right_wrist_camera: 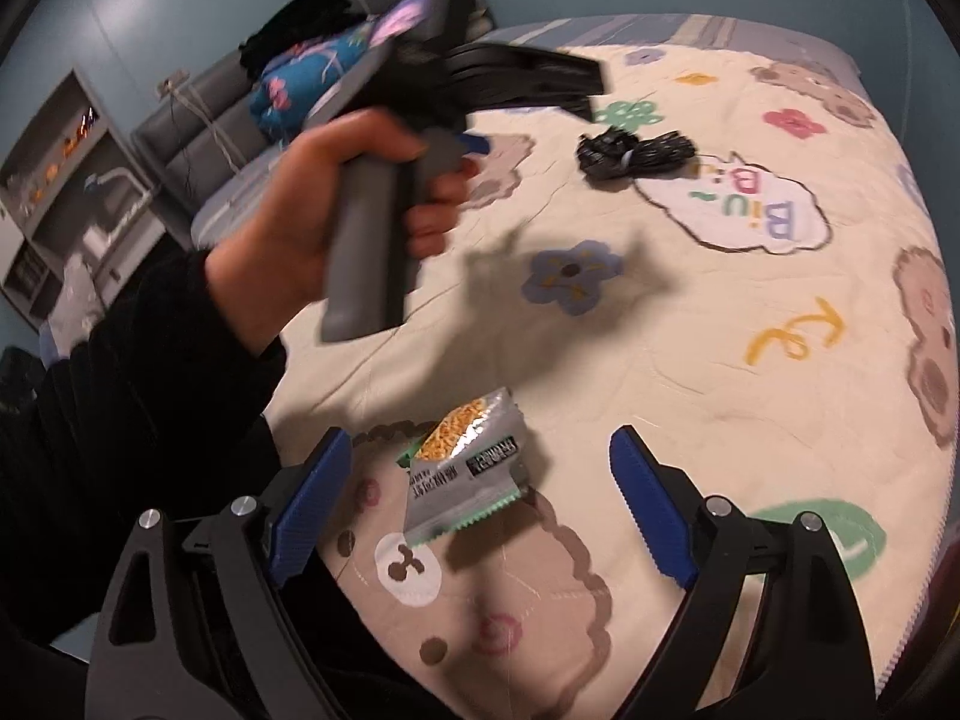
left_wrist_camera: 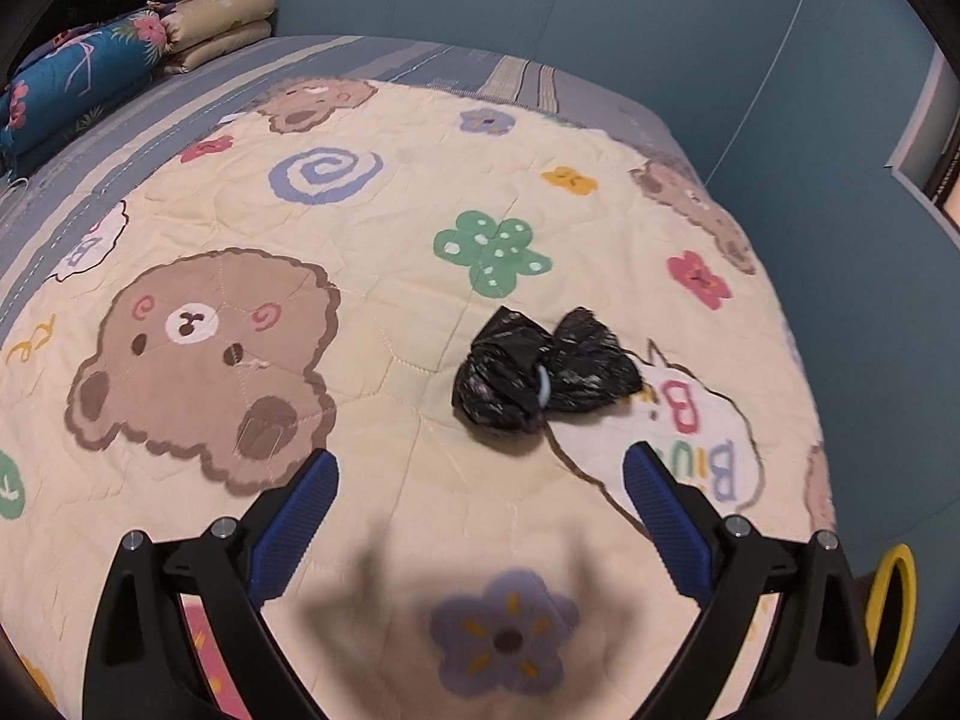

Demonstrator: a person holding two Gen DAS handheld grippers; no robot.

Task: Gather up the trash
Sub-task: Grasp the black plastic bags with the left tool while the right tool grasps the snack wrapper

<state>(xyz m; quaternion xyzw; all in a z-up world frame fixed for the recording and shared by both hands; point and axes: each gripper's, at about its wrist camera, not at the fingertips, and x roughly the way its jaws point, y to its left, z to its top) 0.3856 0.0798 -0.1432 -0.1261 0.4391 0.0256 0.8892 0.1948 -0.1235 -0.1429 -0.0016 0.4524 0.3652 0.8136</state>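
Blue ribbed pads of the left gripper (left_wrist_camera: 480,480) frame the lower foreground of the left wrist view, spread wide with nothing between them. Just ahead, slightly toward the right pad, lies a rolled black trash bag (left_wrist_camera: 543,375) on the cartoon-bear quilt (left_wrist_camera: 384,276). A pale blue band (left_wrist_camera: 543,387) cinches the bag at its middle, giving two bulging lobes; its long axis runs roughly left to right across the view, tilted slightly so the right lobe sits farther away.

In the right wrist view the right gripper (right_wrist_camera: 480,480) is likewise fully released and hovers over a silver snack wrapper (right_wrist_camera: 465,471). The wrapper rests on a bear print at the near edge of the quilt, between the two pads but closer to the left one and not touching either. Its long axis runs from the serrated green edge nearest the camera to the torn end farther off, leaning right. The person's left hand (right_wrist_camera: 336,222), motion-blurred, grips the handle of the other tool above the bed.

Judged progress: early. Neither piece is grasped, the bag is not yet unrolled, and both items lie well apart on the quilt. Remaining work appears to be opening the bag and placing the wrapper inside. A folded blanket (left_wrist_camera: 222,24) and floral pillow (left_wrist_camera: 78,72) sit at the far head of the bed.
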